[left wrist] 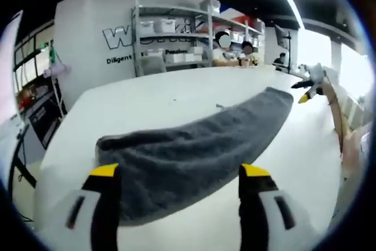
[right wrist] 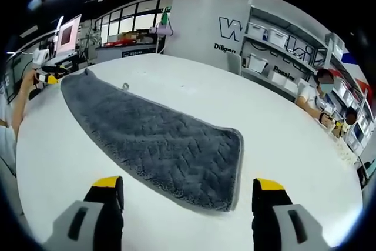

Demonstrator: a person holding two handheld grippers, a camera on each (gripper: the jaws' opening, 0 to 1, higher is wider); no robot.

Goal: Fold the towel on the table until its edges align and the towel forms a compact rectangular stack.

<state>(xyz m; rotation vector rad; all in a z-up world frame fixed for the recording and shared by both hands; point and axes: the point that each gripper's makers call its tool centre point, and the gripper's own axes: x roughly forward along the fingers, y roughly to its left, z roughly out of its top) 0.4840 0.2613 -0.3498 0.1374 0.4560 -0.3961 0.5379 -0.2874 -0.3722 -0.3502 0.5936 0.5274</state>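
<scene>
Both of our grippers are hovering with jaws spread wide, gripping nothing: the left gripper [left wrist: 179, 174] over one short end of the grey towel [left wrist: 200, 145], the right gripper [right wrist: 188, 187] just off its opposite end, while the towel is lying long on the white table [right wrist: 282, 127].

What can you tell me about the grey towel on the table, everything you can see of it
The grey towel is a long strip of plush, looped cloth with a woven wavy pattern and a stitched hem around its edge. It lies flat and stretched out on the white table, apparently already folded lengthwise into a narrow band, with rounded corners. Nothing grips it: the left gripper and right gripper each hover open at opposite short ends. A small tag or loop shows at one long edge.
</scene>
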